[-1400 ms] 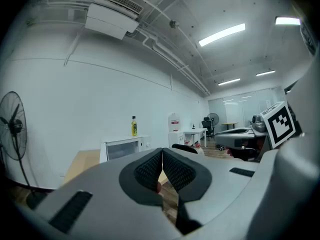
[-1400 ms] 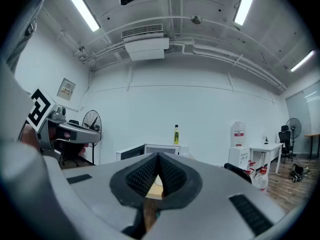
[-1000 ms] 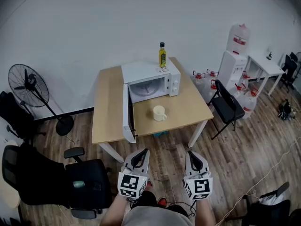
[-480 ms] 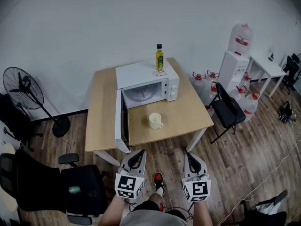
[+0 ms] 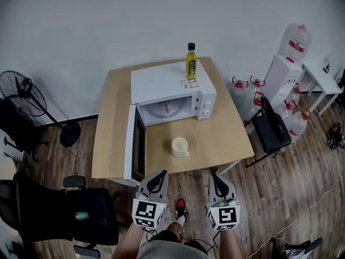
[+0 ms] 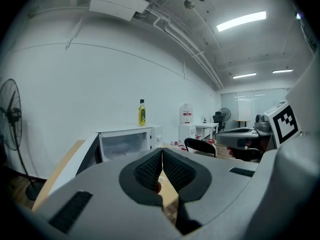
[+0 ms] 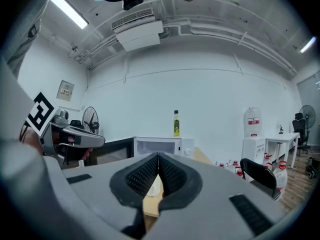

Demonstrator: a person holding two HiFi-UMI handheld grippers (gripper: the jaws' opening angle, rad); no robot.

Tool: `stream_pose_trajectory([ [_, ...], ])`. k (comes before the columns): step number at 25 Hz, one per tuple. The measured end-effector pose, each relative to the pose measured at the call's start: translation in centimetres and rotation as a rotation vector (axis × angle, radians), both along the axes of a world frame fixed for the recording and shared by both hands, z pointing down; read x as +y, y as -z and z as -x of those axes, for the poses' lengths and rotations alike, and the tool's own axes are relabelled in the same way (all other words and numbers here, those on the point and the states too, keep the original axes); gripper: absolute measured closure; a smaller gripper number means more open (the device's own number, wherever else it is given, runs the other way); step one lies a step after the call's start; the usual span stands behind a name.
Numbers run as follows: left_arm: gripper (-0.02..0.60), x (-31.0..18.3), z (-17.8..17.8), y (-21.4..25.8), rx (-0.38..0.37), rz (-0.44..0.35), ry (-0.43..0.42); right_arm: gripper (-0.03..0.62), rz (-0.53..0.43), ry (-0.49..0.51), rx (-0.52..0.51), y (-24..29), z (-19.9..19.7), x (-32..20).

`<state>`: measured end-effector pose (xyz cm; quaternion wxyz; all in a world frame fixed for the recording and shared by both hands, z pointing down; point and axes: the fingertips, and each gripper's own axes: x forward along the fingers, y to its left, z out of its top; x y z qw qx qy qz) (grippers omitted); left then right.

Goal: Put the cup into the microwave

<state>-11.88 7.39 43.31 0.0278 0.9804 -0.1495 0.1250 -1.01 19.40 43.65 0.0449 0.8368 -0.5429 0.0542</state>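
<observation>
Head view has the counter nearer than a second ago, with the left gripper and right gripper close to its front edge. Both are clenched and empty. The cup stands on the counter before the open microwave.

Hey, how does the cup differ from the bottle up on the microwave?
The cup is short, wide and cream with a side handle; the bottle is tall, slim and yellow with a dark cap. The cup stands on the table before the open microwave; the bottle stands on its top. Both are upright.
</observation>
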Motion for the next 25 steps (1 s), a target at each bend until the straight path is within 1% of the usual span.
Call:
stream_pose_trajectory([
  [6,0.557,-3.6,-2.9,-3.5,-0.040,0.042,0.047,0.576,0.049,0.072,-0.026,-3.3,-3.2,-5.1],
  [10,0.557,-5.8,-4.0,-6.0,-0.066,0.069,0.089,0.576,0.079,0.114,-0.056,-6.0,-4.5,-7.8],
  [19,0.557,-8.6,-5.7,-11.3,-0.131,0.129,0.132,0.576,0.150,0.203,-0.118,-11.9,-5.7,-12.5],
  [25,0.557,-9.9,-6.7,-13.5,-0.153,0.156,0.146,0.574,0.190,0.254,-0.173,-15.8,-5.8,-14.4],
])
